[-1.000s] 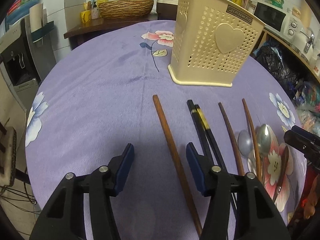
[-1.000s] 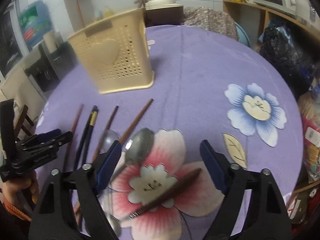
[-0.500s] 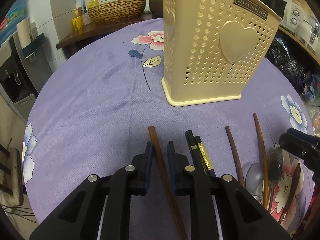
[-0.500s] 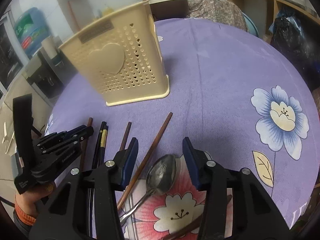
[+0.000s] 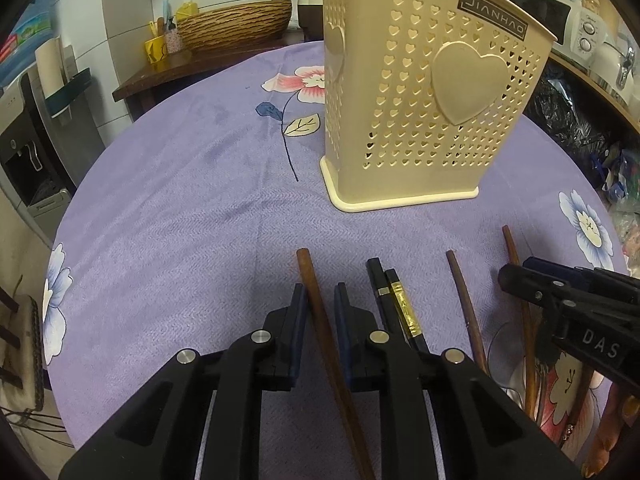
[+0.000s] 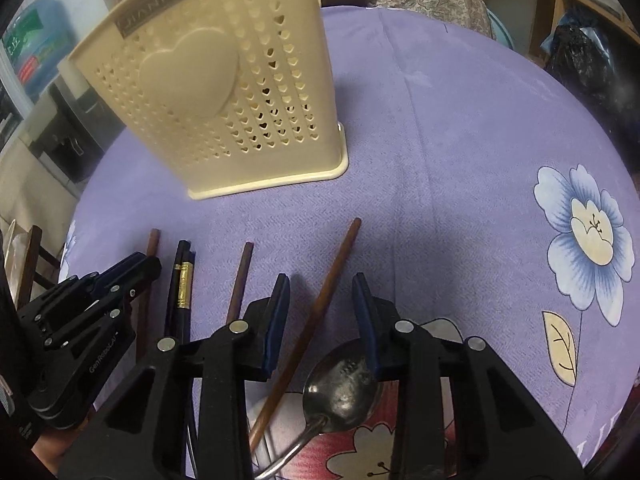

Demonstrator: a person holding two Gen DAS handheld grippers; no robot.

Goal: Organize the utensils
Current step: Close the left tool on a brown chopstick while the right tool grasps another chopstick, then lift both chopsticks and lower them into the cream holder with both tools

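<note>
Here, the left gripper (image 5: 320, 306) is clamping the thick brown wooden chopstick (image 5: 316, 304) lying at six o'clock from the cream perforated plastic utensil holder (image 5: 424, 92). The right gripper (image 6: 322, 300) has been closing, pads not yet touching the thin brown wooden chopstick (image 6: 334, 272) between them.

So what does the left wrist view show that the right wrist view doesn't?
Left wrist only: the left gripper shut on the leftmost brown chopstick, and a woven basket behind the table. Right wrist only: the right gripper, jaws just closing, astride another brown chopstick, and a metal spoon. Both: the cream utensil holder and black chopsticks.
</note>
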